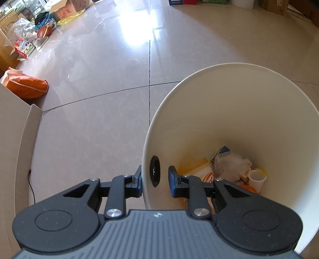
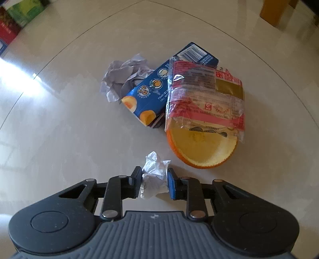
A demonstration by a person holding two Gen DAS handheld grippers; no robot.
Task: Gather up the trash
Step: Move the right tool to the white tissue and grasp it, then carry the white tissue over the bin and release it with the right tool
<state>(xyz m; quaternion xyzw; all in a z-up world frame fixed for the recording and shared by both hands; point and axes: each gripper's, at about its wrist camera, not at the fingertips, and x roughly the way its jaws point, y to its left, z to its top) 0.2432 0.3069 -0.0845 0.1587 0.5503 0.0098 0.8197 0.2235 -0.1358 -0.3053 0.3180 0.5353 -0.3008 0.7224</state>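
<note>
In the right wrist view my right gripper [image 2: 153, 183] is shut on a crumpled white tissue [image 2: 154, 171] just above the beige table [image 2: 59, 139]. Beyond it lie an orange peel [image 2: 201, 151], a red and clear plastic wrapper [image 2: 205, 93], a blue carton [image 2: 153, 93] and a grey paper wad [image 2: 123, 75]. In the left wrist view my left gripper [image 1: 155, 184] clamps the near wall of a white bin [image 1: 219, 65], one finger outside and one inside. The bin holds a plastic wrap [image 1: 231, 163], a white cup [image 1: 257, 179] and an orange carton [image 1: 199, 169].
The bin hangs over a glossy tiled floor [image 1: 99, 79] beside the table's curved edge [image 1: 26, 139]. An orange bag [image 1: 26, 85], a basketball [image 1: 44, 31] and boxes lie along the far left. A black cable [image 1: 31, 189] runs below the table edge. A wooden leg [image 2: 277, 12] stands beyond the table.
</note>
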